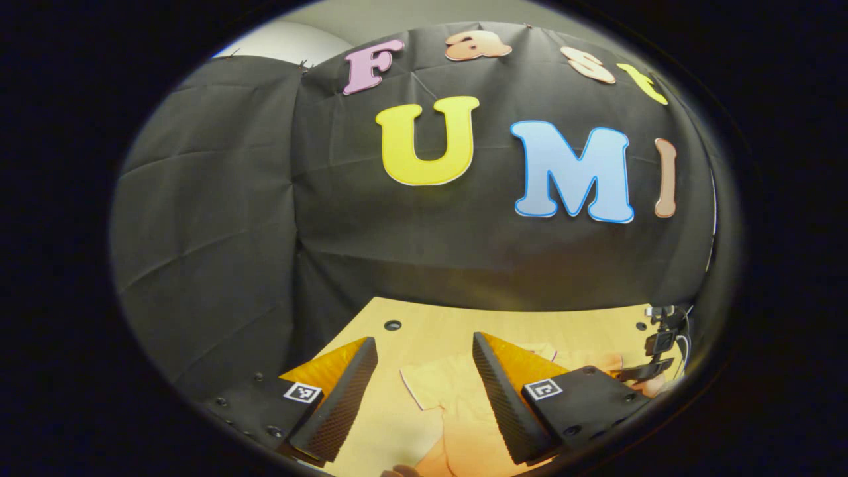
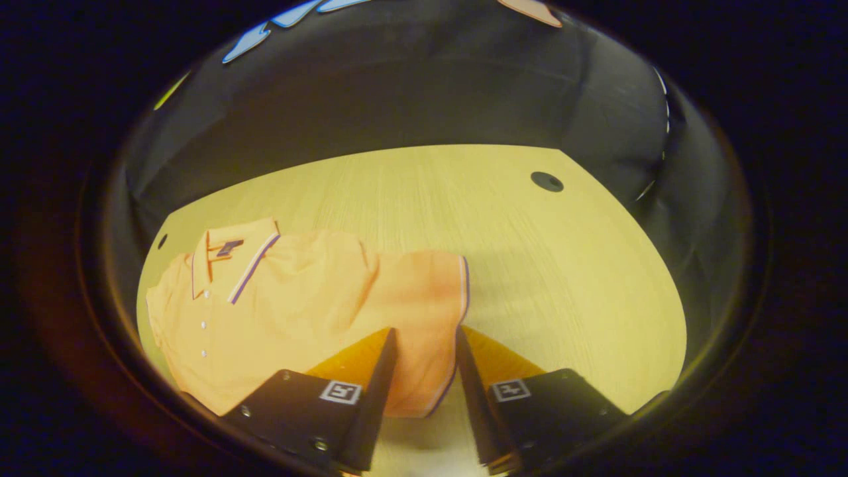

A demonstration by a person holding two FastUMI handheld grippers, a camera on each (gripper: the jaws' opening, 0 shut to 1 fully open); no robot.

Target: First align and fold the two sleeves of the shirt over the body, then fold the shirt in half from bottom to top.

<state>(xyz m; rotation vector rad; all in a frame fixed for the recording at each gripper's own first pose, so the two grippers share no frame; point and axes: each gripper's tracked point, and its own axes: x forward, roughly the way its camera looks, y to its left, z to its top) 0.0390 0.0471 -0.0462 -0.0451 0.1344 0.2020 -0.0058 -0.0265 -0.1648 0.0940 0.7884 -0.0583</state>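
Shirt: an orange short-sleeved polo shirt (image 2: 291,311) of soft knit cloth lay flat on the pale wood-grain counter (image 2: 530,278), collar toward the far side in the right gripper view.
Collar: it had a purple and white striped edge, with a small dark tag inside the neck; a row of small white buttons ran down the placket below it.
Sleeve: one sleeve (image 2: 424,298) was spread out sideways from the body, its cuff trimmed with a thin purple stripe, and it lay on the counter between and under the fingers of the right gripper.
Right gripper: the right gripper (image 2: 424,344) hung over that sleeve with its jaws parted by a narrow gap, the cloth showing between them; whether the fingers touched the cloth could not be told.
Left gripper: the left gripper (image 1: 424,358) was held above the counter with its jaws wide apart and nothing between them but the view of the shirt below.
Left gripper view of the shirt: a pale-lit sleeve and part of the orange shirt (image 1: 457,404) lay on the counter past the fingers.
Counter: it had small round dark holes (image 2: 546,181) near its far corners and was backed by the black cloth wall (image 1: 218,232).
Stand: a small dark device on a stand (image 1: 659,341) stood at the far right edge in the left gripper view.
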